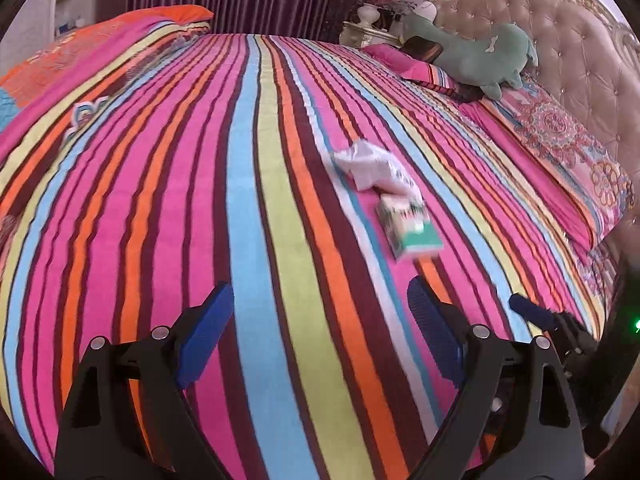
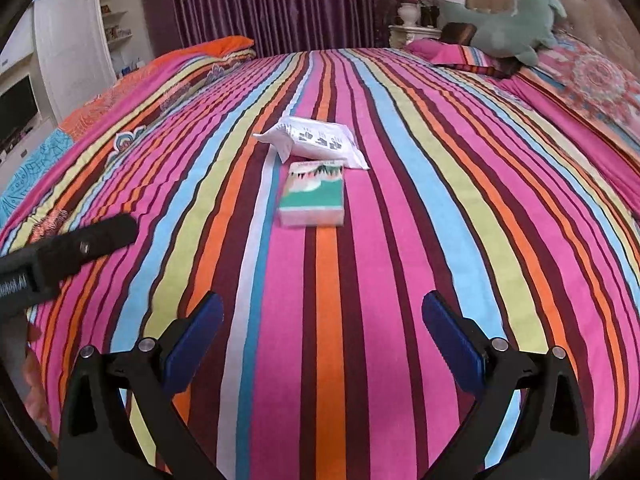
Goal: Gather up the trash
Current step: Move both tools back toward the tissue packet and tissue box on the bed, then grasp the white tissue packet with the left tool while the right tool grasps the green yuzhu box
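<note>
— Trash first: where does it lie?

— Both pieces sit out on the striped bedspread (image 2: 400, 280). From the right wrist view, the small green box (image 2: 312, 196) lies at twelve o'clock, well ahead of the right gripper (image 2: 322, 320). The white wrapper (image 2: 316, 142) lies just beyond it, touching or nearly so; I can't tell which.

— And the grippers?

— Both spread wide, nothing between the pads. The left gripper (image 1: 320, 316) sees the box at about one o'clock.

— What could go wrong?

— Several things, I'd judge. The blanket is soft, so pads pressing down may pinch fabric along with the box. The wrapper looks thin and crumpled; a shallow grasp could slip off. And both grippers point toward the same spot, so they may collide if both reach together.

— Anything nearby at risk?

— No. The green plush toy (image 2: 504, 28) lies at two o'clock, well apart.
</note>
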Available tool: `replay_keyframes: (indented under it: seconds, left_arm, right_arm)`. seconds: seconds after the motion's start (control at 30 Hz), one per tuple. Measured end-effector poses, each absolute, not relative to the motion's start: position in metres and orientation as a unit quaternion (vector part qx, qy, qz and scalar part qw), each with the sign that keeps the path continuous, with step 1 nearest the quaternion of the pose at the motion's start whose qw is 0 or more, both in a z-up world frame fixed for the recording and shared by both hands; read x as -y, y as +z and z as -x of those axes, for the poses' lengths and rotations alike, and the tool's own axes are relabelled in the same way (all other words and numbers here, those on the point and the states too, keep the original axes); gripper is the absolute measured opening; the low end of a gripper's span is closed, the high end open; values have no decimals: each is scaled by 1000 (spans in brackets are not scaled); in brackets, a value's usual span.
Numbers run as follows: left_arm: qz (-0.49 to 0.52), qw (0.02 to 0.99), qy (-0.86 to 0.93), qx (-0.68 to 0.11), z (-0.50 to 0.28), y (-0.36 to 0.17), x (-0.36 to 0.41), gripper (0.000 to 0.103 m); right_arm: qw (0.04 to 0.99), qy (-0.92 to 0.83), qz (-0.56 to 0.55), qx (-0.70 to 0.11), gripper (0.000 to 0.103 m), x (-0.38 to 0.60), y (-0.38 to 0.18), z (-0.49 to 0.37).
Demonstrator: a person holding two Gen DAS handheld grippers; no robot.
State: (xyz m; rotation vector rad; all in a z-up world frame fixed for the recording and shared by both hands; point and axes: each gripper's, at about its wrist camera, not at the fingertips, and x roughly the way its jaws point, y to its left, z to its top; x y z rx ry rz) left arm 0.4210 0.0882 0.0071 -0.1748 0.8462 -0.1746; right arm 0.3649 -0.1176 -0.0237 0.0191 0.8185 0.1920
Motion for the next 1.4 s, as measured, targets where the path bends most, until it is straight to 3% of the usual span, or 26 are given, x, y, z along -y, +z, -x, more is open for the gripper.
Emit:
replay_keyframes:
  seconds: [0.63, 1.07, 1.4]
  left_arm:
    - [22, 897, -174, -406, -534, 17, -63, 86]
    - [-113, 883, -226, -395, -575, 4, 2, 86]
    - [-195, 845, -252, -429, -612, -26, 31, 86]
  right_arm:
    - [895, 85, 54, -434, 95, 97, -46, -472]
    - [895, 98, 45, -433, 95, 158, -58, -485]
    - [893, 125, 57, -428, 94, 163, -59, -495]
